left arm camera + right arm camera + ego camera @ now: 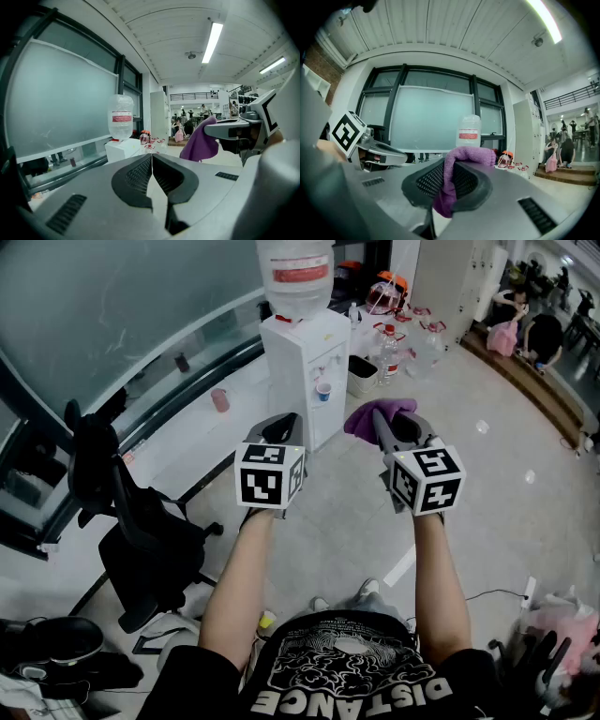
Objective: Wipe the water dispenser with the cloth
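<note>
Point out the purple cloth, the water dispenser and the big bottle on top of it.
purple cloth [471, 156], right gripper view, its top fold.
water dispenser [286, 381], head view, its white body.
water bottle [300, 275], head view, its red label.

Bare floor [352, 517] leads to the water dispenser [302, 367]; an office chair [141, 545] stands left.

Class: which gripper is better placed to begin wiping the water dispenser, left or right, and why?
Right, probably. The right gripper has its jaws shut on the purple cloth, facing the water dispenser ahead. The left gripper has its jaws together on nothing.
</note>
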Tool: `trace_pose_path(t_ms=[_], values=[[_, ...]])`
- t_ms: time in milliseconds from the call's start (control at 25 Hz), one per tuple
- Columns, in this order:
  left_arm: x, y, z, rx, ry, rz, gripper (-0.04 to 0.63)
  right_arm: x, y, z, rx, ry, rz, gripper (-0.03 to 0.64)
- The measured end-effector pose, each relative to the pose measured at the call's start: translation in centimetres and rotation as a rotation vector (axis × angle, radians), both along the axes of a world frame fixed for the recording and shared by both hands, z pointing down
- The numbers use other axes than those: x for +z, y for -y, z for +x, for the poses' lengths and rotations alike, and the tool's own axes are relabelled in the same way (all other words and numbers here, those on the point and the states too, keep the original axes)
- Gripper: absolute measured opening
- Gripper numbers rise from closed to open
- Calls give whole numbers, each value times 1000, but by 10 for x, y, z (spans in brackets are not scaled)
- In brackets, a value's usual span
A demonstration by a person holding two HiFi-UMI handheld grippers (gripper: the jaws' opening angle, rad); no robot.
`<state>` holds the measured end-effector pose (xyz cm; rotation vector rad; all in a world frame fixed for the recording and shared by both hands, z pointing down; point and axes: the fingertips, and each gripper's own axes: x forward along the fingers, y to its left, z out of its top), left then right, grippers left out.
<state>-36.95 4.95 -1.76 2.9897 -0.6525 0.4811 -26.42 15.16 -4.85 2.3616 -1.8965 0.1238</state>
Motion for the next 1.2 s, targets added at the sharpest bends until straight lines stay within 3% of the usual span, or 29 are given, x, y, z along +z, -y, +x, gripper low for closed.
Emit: trace_pose_path(t_ms=[360, 640, 920, 1200], values=[[4, 18, 5, -2, -4, -11, 28, 8, 21, 3, -5, 19, 2, 32], [15, 39, 30, -30, 14, -12, 28, 16, 42, 30, -26, 33, 3, 32], [25, 65, 90, -80, 34, -1, 28, 27, 73, 91, -85, 57, 13, 32], [32, 95, 163, -184, 76, -1, 28, 38, 117, 170, -202, 100, 4, 32]])
